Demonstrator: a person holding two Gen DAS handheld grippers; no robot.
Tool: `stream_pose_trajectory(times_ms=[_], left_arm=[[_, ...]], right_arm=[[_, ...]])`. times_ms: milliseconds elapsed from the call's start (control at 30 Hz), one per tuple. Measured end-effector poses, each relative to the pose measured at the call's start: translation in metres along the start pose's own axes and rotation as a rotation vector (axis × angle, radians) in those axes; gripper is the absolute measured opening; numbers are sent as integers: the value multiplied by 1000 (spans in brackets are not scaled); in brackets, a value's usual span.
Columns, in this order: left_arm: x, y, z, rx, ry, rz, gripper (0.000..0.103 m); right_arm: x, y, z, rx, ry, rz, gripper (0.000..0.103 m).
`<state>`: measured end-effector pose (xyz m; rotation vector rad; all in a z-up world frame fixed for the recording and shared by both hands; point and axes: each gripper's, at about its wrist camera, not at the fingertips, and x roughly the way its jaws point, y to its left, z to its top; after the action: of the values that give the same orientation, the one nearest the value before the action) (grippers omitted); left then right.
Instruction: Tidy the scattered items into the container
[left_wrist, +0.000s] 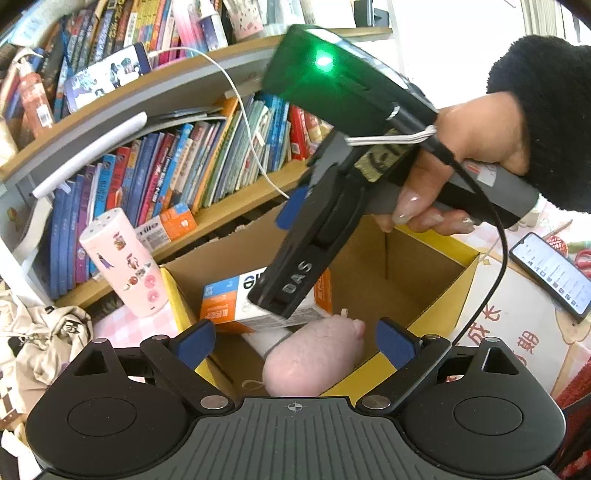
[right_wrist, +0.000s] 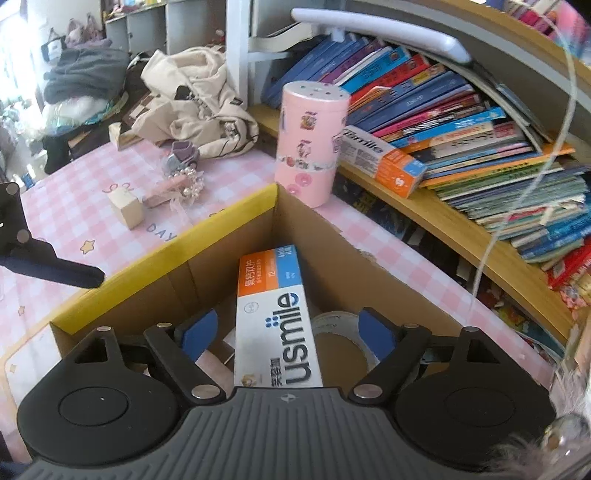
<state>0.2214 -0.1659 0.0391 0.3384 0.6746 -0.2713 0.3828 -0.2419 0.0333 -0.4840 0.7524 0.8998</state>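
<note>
Where it lies boxed, toothpaste carton (right_wrist: 275, 317) reads "usmile".

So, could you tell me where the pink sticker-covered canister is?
The pink canister stands upright on the checked tablecloth, just outside the cardboard box's far corner, against the bookshelf.

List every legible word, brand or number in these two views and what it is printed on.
"usmile": toothpaste box in the cardboard box
"12": same box's orange panel; its Chinese print is too small
"usmile": second box on the bookshelf
"DAS": right gripper finger
"DAY": pink checked tablecloth
Book spines, phone screen: unreadable
</note>
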Motion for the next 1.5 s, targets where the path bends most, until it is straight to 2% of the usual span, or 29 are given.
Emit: stream_pose_trajectory(times_ms=[267, 533, 933, 1500], left_arm=[[-21, 3, -7, -26, -58, 1, 96], [-44, 12, -17, -32, -122, -29, 96], [-74, 28, -42, -11, -158, -96, 96], [-109, 58, -81, 8, -176, -170, 96]], right_arm=[[-32, -5, -16, 74, -22, -75, 87], [-61, 8, -35, 135, -24, -152, 88], [-90, 43, -51, 257, -34, -247, 90], [-109, 108, -70, 385, -29, -316, 90]])
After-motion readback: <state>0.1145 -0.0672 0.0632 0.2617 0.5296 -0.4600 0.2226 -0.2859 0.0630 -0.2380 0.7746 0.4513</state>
